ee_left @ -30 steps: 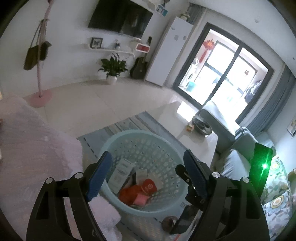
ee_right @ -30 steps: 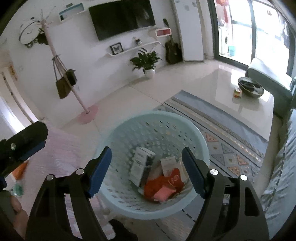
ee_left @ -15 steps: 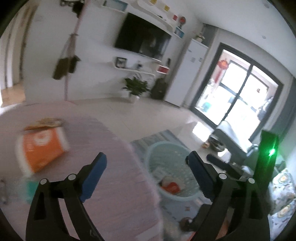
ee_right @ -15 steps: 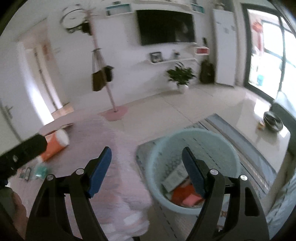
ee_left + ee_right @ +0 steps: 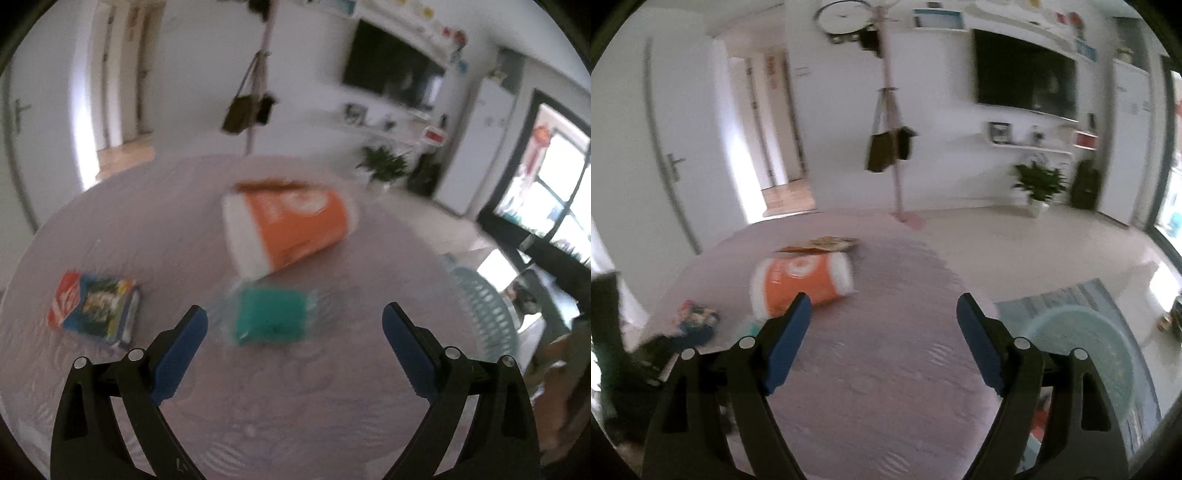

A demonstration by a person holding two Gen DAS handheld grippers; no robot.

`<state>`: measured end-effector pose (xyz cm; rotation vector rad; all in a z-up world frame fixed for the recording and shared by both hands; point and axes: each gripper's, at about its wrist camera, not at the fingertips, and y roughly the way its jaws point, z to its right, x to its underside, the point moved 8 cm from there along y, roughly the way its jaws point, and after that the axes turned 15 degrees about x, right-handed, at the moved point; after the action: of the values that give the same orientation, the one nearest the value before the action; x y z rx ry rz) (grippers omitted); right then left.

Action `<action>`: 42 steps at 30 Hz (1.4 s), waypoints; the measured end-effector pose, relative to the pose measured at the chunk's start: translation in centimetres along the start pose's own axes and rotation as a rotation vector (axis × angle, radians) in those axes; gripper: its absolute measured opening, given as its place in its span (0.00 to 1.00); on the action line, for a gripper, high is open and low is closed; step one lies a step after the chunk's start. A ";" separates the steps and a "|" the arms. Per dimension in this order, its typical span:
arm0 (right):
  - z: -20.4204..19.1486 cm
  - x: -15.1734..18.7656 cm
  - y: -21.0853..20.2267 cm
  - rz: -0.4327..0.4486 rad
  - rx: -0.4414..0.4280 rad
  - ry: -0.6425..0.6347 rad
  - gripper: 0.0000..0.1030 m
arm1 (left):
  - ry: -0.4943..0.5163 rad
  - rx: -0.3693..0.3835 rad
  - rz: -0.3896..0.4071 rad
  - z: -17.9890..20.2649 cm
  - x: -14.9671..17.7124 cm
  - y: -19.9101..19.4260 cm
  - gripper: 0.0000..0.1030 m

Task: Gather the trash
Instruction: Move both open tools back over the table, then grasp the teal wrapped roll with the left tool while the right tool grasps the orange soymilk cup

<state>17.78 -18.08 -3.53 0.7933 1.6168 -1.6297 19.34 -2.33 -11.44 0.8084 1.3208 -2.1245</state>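
While both grippers' fingers gape empty, orange cup [image 5: 291, 230] lies sideways, mouth toward left gripper [image 5: 294, 328], right gripper [image 5: 884, 317]

One orange cup [image 5: 291, 229] lies on its side; one teal-labelled packet [image 5: 271, 320]; one red-and-blue snack packet [image 5: 94, 309]; one flat brown wrapper [image 5: 822, 244] behind the cup; one pale blue basket [image 5: 1082, 350]; two claws, each with two blue-padded fingers [image 5: 180, 347].
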 end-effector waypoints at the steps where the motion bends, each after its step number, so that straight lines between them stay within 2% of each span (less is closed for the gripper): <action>1: -0.8 -0.2 0.2 0.000 -0.014 -0.014 0.75 | -0.010 -0.003 -0.011 -0.5 0.2 0.3 0.90; 7: -4.5 -1.3 1.9 -0.007 -0.041 -0.085 0.79 | -0.018 0.001 -0.051 -1.0 -0.5 2.0 0.87; 10: -5.4 -1.8 3.3 -0.026 -0.064 -0.098 0.79 | -0.039 0.001 -0.078 -1.7 -0.6 3.0 0.80; 12: -5.9 -2.1 4.4 -0.044 -0.072 -0.100 0.79 | -0.050 0.004 -0.087 -2.2 -0.5 3.3 0.63; 14: -6.1 -2.4 5.5 -0.062 -0.080 -0.083 0.79 | -0.026 -0.015 -0.080 -2.6 -0.5 3.1 0.52; 17: -6.8 -2.4 7.9 -0.111 -0.109 -0.048 0.79 | -0.048 0.019 -0.065 -3.2 -0.2 2.0 0.50; 20: -7.3 -1.7 10.2 -0.152 -0.084 -0.043 0.76 | -0.057 0.053 0.008 -4.0 0.3 -1.2 0.50; 22: -7.6 -1.4 10.9 -0.153 -0.069 -0.053 0.73 | -0.053 0.042 0.035 -4.7 0.6 -2.7 0.50; 23: -8.0 -1.1 11.2 -0.162 -0.091 -0.051 0.73 | -0.048 0.037 0.048 -4.8 0.6 -3.2 0.50; 25: -9.0 -0.4 11.7 -0.199 -0.141 -0.046 0.64 | -0.028 0.023 0.087 -5.1 0.1 -4.8 0.50; 26: -9.4 -0.1 11.7 -0.211 -0.166 -0.051 0.56 | -0.025 0.006 0.113 -5.7 -0.2 -5.7 0.50; 28: -9.6 0.1 11.1 -0.200 -0.170 -0.056 0.53 | -0.035 -0.017 0.149 -6.6 -0.8 -6.8 0.50; 29: -9.8 0.4 10.6 -0.207 -0.190 -0.058 0.47 | -0.043 -0.028 0.167 -6.9 -1.0 -7.5 0.50; 30: -10.2 0.9 10.0 -0.224 -0.223 -0.058 0.45 | -0.051 -0.047 0.189 -7.8 -1.5 -8.3 0.50; 32: -11.3 2.3 8.4 -0.247 -0.270 -0.067 0.45 | -0.071 -0.091 0.221 -9.7 -2.1 -9.4 0.50; 35: -13.1 4.2 6.2 -0.253 -0.320 -0.102 0.45 | -0.121 -0.116 0.259 -11.6 -2.6 -10.7 0.50; 39: -15.9 6.3 2.7 -0.289 -0.488 -0.155 0.45 | -0.167 -0.134 0.265 -13.3 -2.6 -11.1 0.50; 40: -16.1 6.6 2.0 -0.281 -0.506 -0.175 0.45 | -0.167 -0.134 0.263 -13.4 -2.6 -11.1 0.50; 42: -15.6 6.4 1.2 -0.254 -0.486 -0.192 0.46 | -0.153 -0.141 0.260 -13.6 -2.7 -10.9 0.50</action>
<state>14.33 -2.80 -9.98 0.1832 1.9170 -1.3378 16.76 14.72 -7.65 0.7023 1.1998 -1.8300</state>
